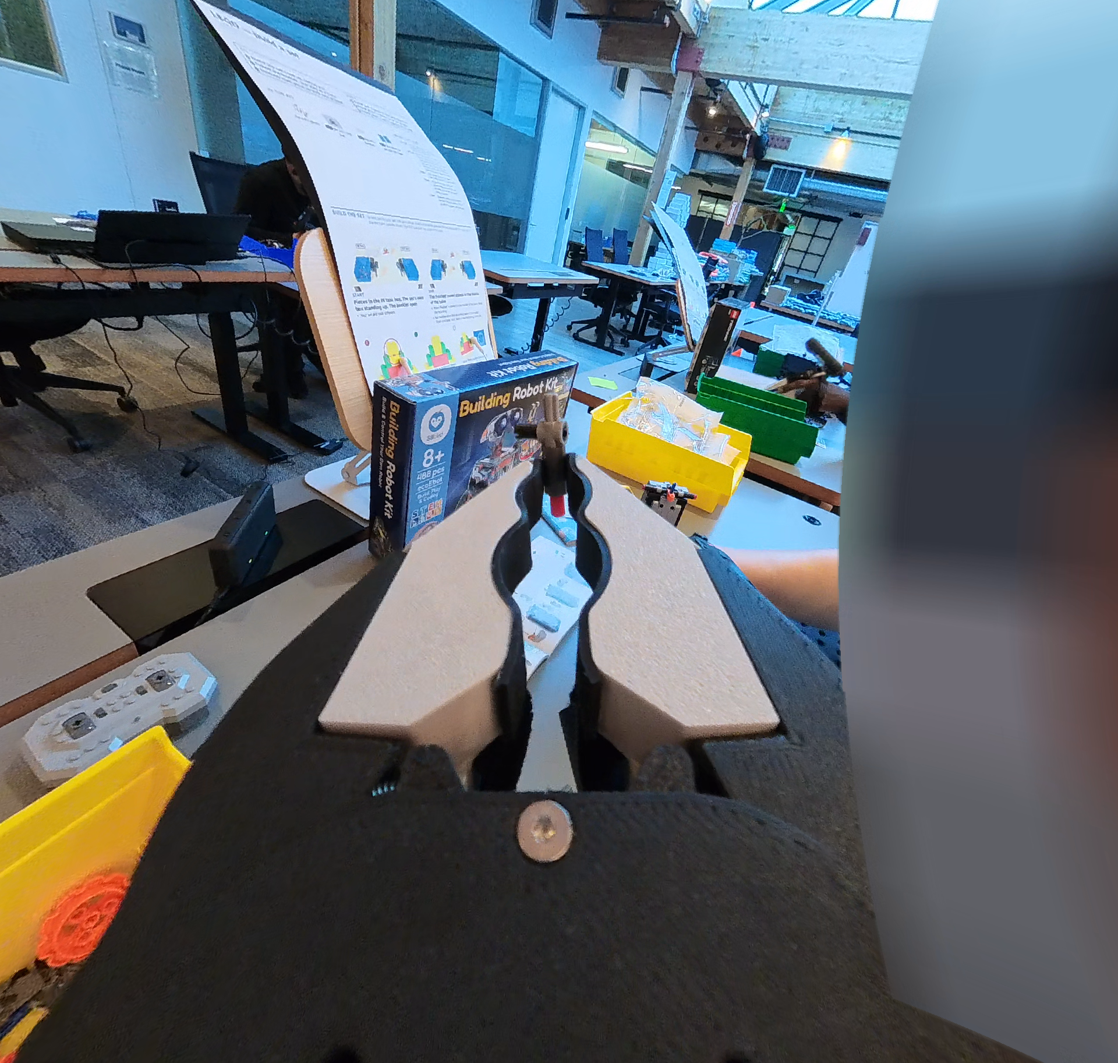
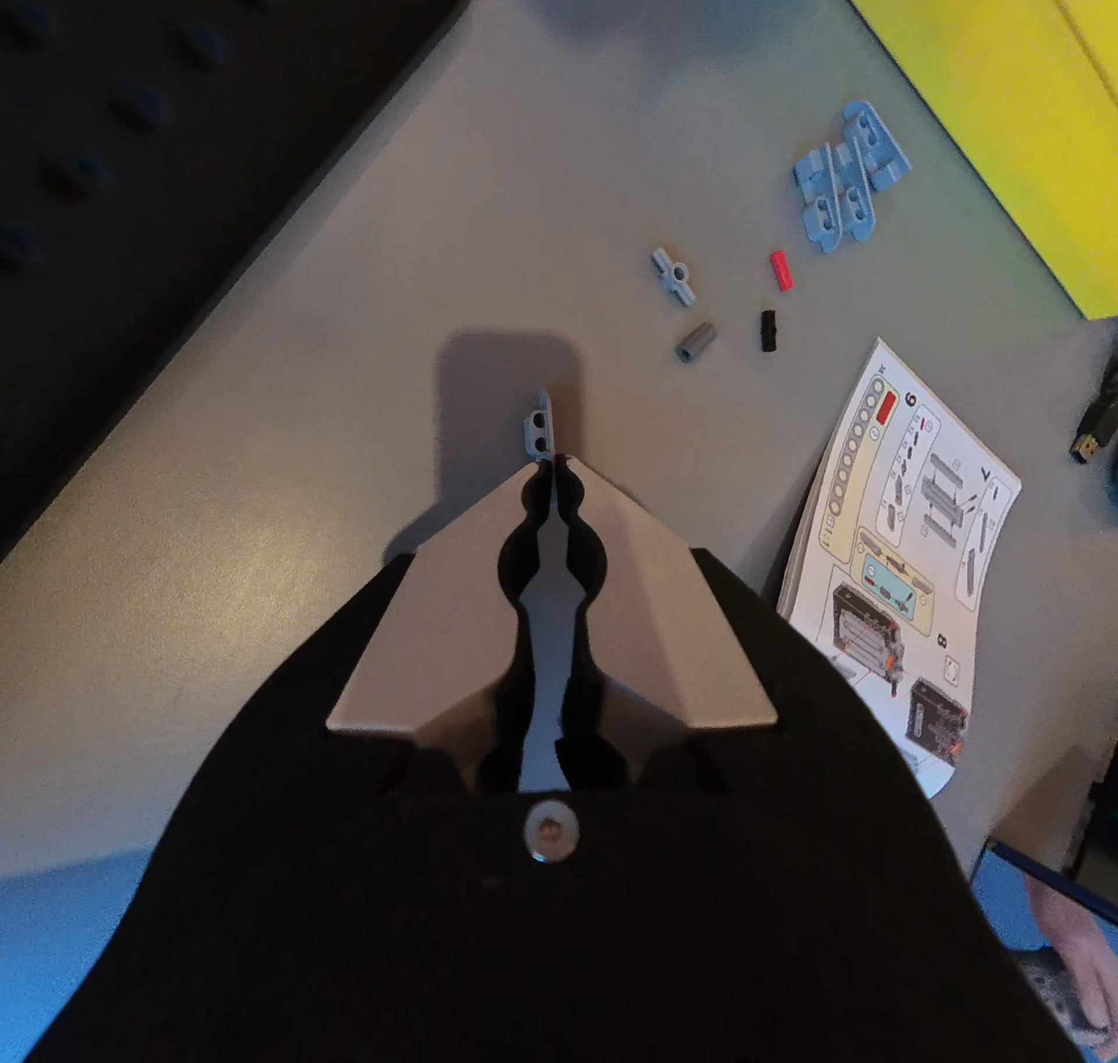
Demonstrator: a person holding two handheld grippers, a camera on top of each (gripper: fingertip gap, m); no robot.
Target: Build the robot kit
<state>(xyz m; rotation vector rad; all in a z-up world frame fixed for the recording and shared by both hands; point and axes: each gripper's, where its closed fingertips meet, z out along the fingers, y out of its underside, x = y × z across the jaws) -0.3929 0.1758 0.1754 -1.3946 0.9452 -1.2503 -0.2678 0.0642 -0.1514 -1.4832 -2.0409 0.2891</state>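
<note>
My left gripper (image 1: 553, 470) is shut on a small assembly: a grey cross-shaped connector (image 1: 552, 423) on a black pin with a red piece (image 1: 557, 504) below it, held up in the air in front of a blue kit box (image 1: 466, 429). My right gripper (image 2: 553, 460) is shut on a small grey connector piece with two holes (image 2: 540, 432), held above the grey table (image 2: 302, 489). Loose parts lie beyond it: a grey cross connector (image 2: 673, 276), a grey sleeve (image 2: 696, 341), a black pin (image 2: 768, 329), a red pin (image 2: 781, 269) and light blue linked pieces (image 2: 847, 177).
An open instruction booklet (image 2: 895, 562) lies right of the right gripper. A yellow bin (image 1: 665, 459) with plastic bags and a green bin (image 1: 756, 423) stand at the right. A board on a wooden stand (image 1: 375, 235) rises behind the box. A yellow bin (image 1: 72, 840) with an orange gear sits lower left. The gap from one gripper's tips to the other's is roughly 35 cm.
</note>
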